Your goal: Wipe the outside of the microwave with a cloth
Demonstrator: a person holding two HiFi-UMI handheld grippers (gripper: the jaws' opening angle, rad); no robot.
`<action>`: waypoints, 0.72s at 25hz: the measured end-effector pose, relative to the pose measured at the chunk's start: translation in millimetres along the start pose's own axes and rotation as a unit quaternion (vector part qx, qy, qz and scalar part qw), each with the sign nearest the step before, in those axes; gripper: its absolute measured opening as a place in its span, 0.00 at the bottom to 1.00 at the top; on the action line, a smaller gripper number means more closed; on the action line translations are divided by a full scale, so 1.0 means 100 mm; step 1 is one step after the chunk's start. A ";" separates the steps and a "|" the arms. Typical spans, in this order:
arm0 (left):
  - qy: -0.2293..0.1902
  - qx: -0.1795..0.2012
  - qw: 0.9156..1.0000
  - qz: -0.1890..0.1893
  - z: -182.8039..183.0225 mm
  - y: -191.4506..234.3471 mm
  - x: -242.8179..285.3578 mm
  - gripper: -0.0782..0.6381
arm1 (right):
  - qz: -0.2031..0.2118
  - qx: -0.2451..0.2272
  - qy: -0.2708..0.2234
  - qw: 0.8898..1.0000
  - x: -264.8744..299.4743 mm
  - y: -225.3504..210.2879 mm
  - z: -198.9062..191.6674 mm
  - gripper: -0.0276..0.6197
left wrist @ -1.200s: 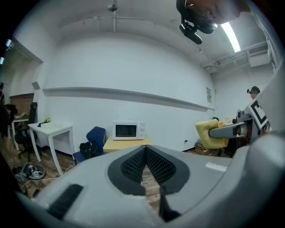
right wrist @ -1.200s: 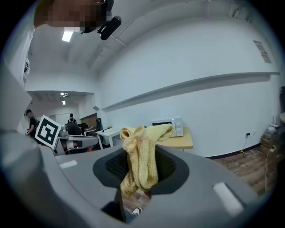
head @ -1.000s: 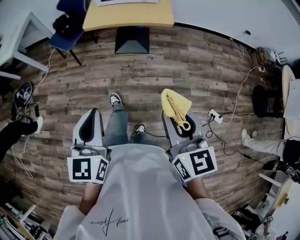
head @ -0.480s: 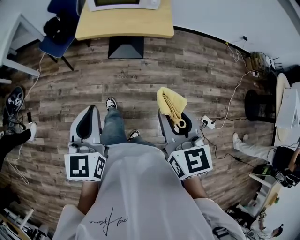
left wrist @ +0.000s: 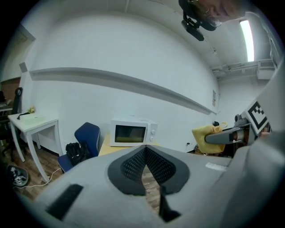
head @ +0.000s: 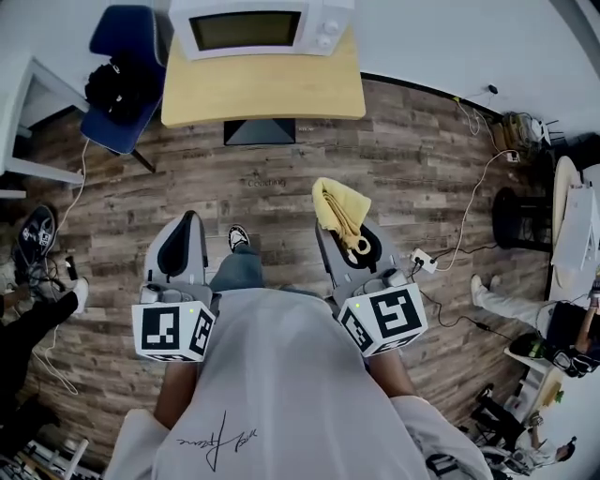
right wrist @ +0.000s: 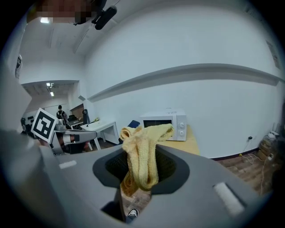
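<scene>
A white microwave (head: 261,28) stands at the back of a small wooden table (head: 262,92), door facing me; it also shows in the left gripper view (left wrist: 132,132) and the right gripper view (right wrist: 165,126). My right gripper (head: 343,232) is shut on a folded yellow cloth (head: 339,212), which hangs bunched out of the jaws (right wrist: 141,155). My left gripper (head: 181,246) is shut with nothing in it (left wrist: 144,156). Both are held at waist height over the floor, well short of the table.
A blue chair (head: 122,70) with a black bag stands left of the table. A white desk (head: 23,98) is at far left. Cables and a power strip (head: 422,260) lie on the wooden floor to the right. A dark box (head: 259,131) sits under the table.
The view has advanced toward the table: the microwave has come fully into sight at the top. Both grippers keep their pose, the cloth still held in the right one.
</scene>
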State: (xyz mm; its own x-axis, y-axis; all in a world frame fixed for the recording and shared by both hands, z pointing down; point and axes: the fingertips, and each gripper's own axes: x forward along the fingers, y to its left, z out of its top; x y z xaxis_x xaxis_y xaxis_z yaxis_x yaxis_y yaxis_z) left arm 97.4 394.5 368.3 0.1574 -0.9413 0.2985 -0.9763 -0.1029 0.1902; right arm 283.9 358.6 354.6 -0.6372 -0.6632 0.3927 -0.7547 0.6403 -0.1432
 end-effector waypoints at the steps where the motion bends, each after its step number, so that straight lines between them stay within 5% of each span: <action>1: 0.000 0.001 1.000 -0.004 0.06 0.10 0.10 0.10 | 0.000 0.001 0.000 1.000 0.14 0.01 0.07 0.24; 9: 0.013 0.005 1.000 -0.011 0.34 0.81 0.67 0.10 | -0.031 0.022 0.014 0.999 1.00 0.02 0.36 0.22; 18: 0.025 0.019 0.999 -0.015 0.43 1.15 1.05 0.10 | -0.027 0.040 0.028 0.998 1.48 -0.05 0.44 0.21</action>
State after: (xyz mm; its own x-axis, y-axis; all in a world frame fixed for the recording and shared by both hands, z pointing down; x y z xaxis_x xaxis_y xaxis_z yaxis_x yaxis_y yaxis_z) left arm -4.9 270.4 381.2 0.1924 -0.9208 0.3394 -0.9759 -0.1432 0.1648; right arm 187.1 240.3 373.6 -0.5877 -0.6708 0.4524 -0.7987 0.5701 -0.1923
